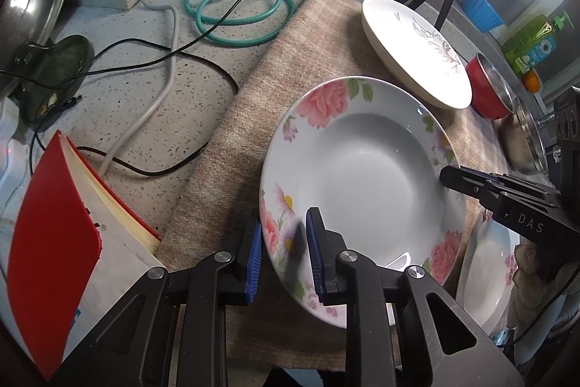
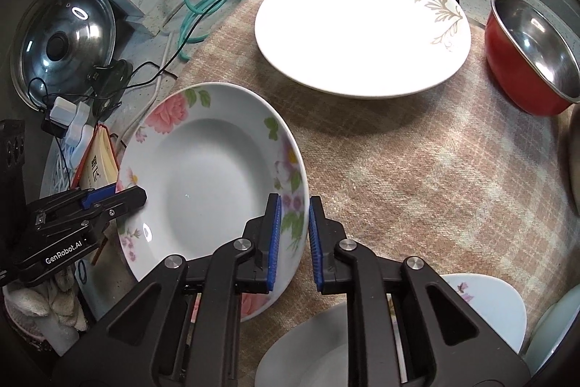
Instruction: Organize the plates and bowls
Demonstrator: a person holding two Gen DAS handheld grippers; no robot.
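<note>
Speckled counter (image 1: 119, 89) under plaid cloth (image 2: 417, 169). Rose-rimmed plate (image 1: 362, 176) held tilted above cloth: left gripper (image 1: 283, 254) clamps its near rim, right gripper (image 2: 294, 240) clamps opposite rim. White leaf-print plate (image 2: 362, 28) and red bowl (image 2: 525, 60) sit beyond.

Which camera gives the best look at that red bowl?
The right wrist view. The red bowl sits large there on the cloth, its shiny metal inside and most of its rim in sight. The left wrist view catches it small at the edge, seen from the side, behind the plain plate.
</note>
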